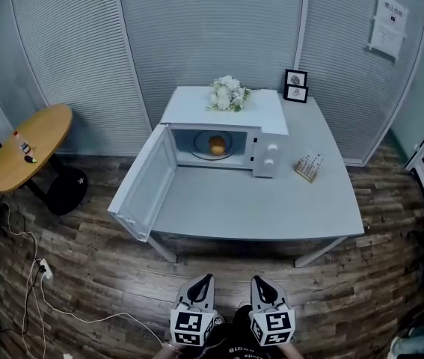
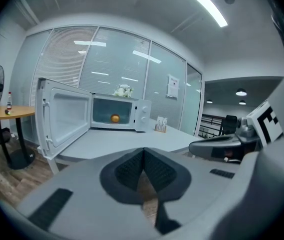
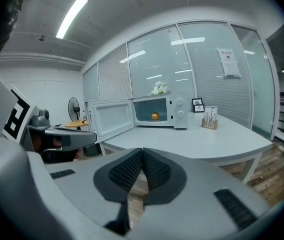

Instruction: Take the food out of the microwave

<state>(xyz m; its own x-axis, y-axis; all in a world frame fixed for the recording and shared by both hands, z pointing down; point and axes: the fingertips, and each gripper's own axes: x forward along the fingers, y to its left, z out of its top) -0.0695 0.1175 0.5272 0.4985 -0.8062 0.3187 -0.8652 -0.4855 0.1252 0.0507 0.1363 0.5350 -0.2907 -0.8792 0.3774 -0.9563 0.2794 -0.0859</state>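
Down at the bottom edge, the left tongs (image 1: 206, 278) and right tongs (image 1: 261, 280) sit side by side, both pinched fully together with nothing between them; each gripper view confirms it, ribbed pads meeting on bare air; both are well back from the tabletop (image 1: 271, 208), with a strip of wooden floor (image 1: 122, 268) between. The food (image 1: 217, 146), a small round orange lump, is inside the microwave (image 1: 269, 134), on the cavity floor near the middle; the door (image 1: 146, 189) hangs wide open to the left, so the mouth faces us. The food lies straight ahead and far across the tabletop, almost dead in line with the left tongs, the right sitting a touch off to the side; being round, it offers no long axis to square up to; my call, the left has the straighter run, provided it stays clear of that door.
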